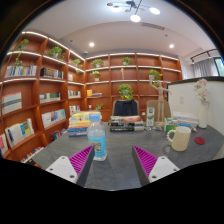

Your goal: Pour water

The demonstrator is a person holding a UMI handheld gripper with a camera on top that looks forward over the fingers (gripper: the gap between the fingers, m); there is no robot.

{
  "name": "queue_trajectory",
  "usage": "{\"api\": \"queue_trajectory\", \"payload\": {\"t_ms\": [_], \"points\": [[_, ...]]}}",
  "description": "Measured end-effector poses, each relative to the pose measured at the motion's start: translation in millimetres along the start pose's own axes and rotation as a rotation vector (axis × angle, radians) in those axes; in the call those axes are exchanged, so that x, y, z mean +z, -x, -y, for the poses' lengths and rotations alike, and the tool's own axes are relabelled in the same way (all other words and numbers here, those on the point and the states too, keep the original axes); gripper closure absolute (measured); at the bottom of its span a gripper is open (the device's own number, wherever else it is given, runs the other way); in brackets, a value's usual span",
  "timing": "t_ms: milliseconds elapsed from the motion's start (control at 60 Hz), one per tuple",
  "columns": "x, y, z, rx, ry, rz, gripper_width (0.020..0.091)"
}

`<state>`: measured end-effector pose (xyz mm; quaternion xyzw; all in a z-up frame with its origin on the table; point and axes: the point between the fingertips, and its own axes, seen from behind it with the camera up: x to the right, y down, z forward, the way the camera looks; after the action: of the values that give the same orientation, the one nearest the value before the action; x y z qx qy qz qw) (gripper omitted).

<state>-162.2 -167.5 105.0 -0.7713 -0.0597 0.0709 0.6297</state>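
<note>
— What's the tool [112, 160] doing right now?

— It's up off the gray table [115, 168], fingers spread wide, nothing between them. The magenta pads [82, 159] face each other across bare tabletop.

— And the water?

— There's a clear plastic bottle [97, 140] with a blue label standing upright just ahead of the left finger, slightly beyond its tip. Not touching.

— Where would it go?

— A pale cup with a handle [180, 138] sits on the table ahead of the right finger, well apart from the bottle. Something red lies just past it; I can't tell what.

— Anything else?

— Clutter at the table's far end, with a person [125, 107] seated behind it. Wooden bookshelves [40, 90] line the walls, with books and small plants.
</note>
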Motion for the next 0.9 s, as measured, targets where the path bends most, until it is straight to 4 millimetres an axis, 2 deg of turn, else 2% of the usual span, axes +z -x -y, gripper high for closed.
{"api": "queue_trajectory", "payload": {"t_ms": [100, 200, 283, 433, 483, 500, 533, 550, 583, 600, 767, 900], "points": [[33.8, 27.6, -11.0, 0.01, 0.012, 0.029, 0.0346], [65.6, 47.1, -12.2, 0.026, 0.007, 0.06, 0.0347], [88.7, 55.5, -14.0, 0.03, 0.015, 0.068, 0.0348], [119.6, 57.1, -11.1, 0.045, 0.011, 0.048, 0.035], [126.3, 56.9, -9.4, 0.054, 0.007, 0.045, 0.0412], [128.0, 56.0, -8.8, 0.058, 0.004, 0.039, 0.0467], [130.8, 55.8, -7.1, 0.059, -0.004, 0.036, 0.0624], [132.0, 54.6, -6.2, 0.05, -0.009, 0.032, 0.065], [133.2, 55.9, -8.0, 0.031, -0.003, 0.036, 0.066], [133.7, 56.1, -8.4, 0.023, -0.001, 0.038, 0.069], [135.2, 51.7, -5.8, 0.057, -0.019, 0.032, 0.0822], [136.1, 47.1, -5.7, 0.077, -0.006, 0.044, 0.0823]]}}
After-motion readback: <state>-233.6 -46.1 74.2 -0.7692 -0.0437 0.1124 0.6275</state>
